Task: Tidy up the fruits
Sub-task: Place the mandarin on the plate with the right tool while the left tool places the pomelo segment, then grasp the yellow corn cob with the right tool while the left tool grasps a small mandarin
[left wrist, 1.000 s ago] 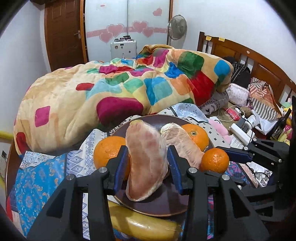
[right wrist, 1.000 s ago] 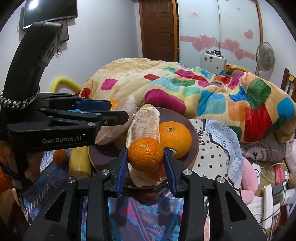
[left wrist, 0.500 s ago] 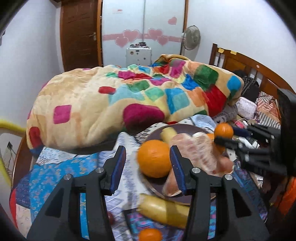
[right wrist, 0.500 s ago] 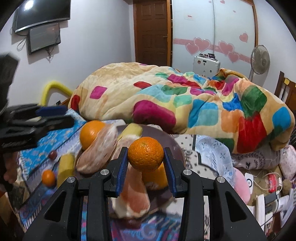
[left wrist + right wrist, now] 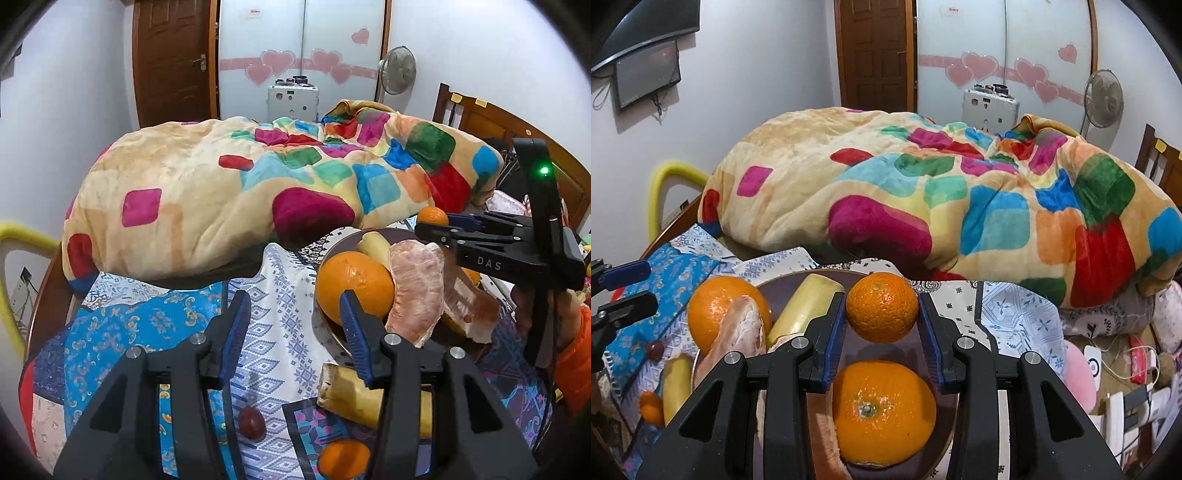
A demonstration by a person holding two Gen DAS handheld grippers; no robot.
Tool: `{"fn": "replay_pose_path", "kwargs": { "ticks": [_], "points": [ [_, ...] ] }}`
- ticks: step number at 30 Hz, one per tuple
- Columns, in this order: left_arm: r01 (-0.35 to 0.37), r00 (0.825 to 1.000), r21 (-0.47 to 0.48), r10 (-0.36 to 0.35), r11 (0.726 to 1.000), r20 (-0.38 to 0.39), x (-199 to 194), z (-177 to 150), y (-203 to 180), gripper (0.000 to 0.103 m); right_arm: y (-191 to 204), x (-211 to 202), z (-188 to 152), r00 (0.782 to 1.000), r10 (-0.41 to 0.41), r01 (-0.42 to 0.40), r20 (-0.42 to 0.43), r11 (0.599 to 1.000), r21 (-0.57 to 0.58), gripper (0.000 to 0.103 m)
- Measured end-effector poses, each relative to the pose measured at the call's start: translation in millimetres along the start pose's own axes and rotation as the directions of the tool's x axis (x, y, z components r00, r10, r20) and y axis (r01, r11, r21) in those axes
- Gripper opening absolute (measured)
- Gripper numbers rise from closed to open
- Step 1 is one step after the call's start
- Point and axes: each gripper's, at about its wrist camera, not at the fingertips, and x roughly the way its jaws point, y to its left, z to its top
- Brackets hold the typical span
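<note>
Fingers of the right gripper (image 5: pixel 882 325) grip a small orange (image 5: pixel 882 307), held above the brown plate (image 5: pixel 945 428) that already carries a big orange (image 5: pixel 882 411), pomelo segments (image 5: pixel 738 336) and a banana piece (image 5: pixel 805 306). Left gripper (image 5: pixel 291 332) hangs empty, fingers spread, over the patterned bed cloth (image 5: pixel 284 332) beside the plate. Best lower the orange into the bare far side of the plate before releasing, so it won't roll off the crowded pile.

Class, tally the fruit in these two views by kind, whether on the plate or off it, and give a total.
Oranges: 4
Banana pieces: 2
Pomelo segments: 2
Small red fruit: 1
Total: 9
</note>
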Motion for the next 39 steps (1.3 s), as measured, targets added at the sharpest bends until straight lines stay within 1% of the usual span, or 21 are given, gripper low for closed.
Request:
{"fn": "replay_pose_path", "kwargs": {
  "ticks": [3, 9, 13, 14, 15, 17, 22, 28, 32, 34, 39],
  "points": [
    [-0.004, 1.000, 0.000, 0.004, 1.000, 0.005, -0.6, -0.5, 0.0, 0.054, -2.1, -1.5, -1.5, 1.000, 0.009, -0.009, -0.014, 1.000, 0.011, 0.035],
    [-0.003, 1.000, -0.004, 0.003, 1.000, 0.004, -3.5, -6.4, 0.5, 0.054, -2.7, -3.4, -2.8, 0.999, 0.018, -0.017, -0.035, 1.000, 0.014, 0.035],
    [-0.016, 1.000, 0.009, 0.016, 1.000, 0.007, -7.3, -8.9, 1.0, 0.054, -4.0, -4.6, -3.6, 0.999, 0.022, -0.022, -0.038, 1.000, 0.018, 0.036],
    [-0.018, 1.000, 0.011, 0.018, 1.000, 0.009, -8.5, -9.8, 1.3, 0.054, -4.2, -6.6, -3.6, 0.999, 0.022, -0.021, -0.034, 1.000, 0.019, 0.039],
    [-0.018, 1.000, 0.011, 0.018, 1.000, 0.009, -9.5, -10.4, 1.5, 0.054, -4.3, -9.4, -3.3, 0.999, 0.026, -0.026, -0.027, 0.999, 0.023, 0.044],
    [-0.020, 1.000, 0.008, 0.020, 1.000, 0.009, -11.0, -11.3, 2.3, 0.054, -2.9, -14.5, -2.7, 0.999, 0.031, -0.030, -0.010, 0.999, 0.025, 0.050],
    [-0.019, 1.000, -0.008, 0.019, 1.000, 0.005, -17.5, -14.6, 3.1, 0.054, 6.8, -33.6, -5.1, 0.999, 0.007, -0.007, 0.034, 1.000, -0.002, 0.050],
    [-0.019, 1.000, -0.009, 0.019, 1.000, 0.011, -36.3, -21.0, -3.0, 0.054, 18.6, -64.4, -19.2, 0.998, 0.010, -0.009, 0.066, 1.000, -0.018, 0.050],
    [-0.021, 1.000, -0.006, 0.021, 1.000, 0.016, -51.1, -28.7, -9.5, 0.055, 31.3, -88.4, -33.8, 0.996, -0.006, 0.011, 0.089, 0.999, -0.048, 0.050],
    [-0.028, 0.999, -0.003, 0.028, 1.000, 0.015, -56.8, -33.9, -13.1, 0.058, 36.0, -97.9, -41.8, 0.995, -0.006, 0.011, 0.096, 0.998, -0.059, 0.050],
    [-0.032, 0.999, 0.000, 0.032, 0.999, -0.020, -61.5, -52.1, -19.6, 0.058, 47.7, -113.9, -66.3, 0.997, 0.004, 0.003, 0.083, 0.996, -0.084, 0.050]
  ]
}}
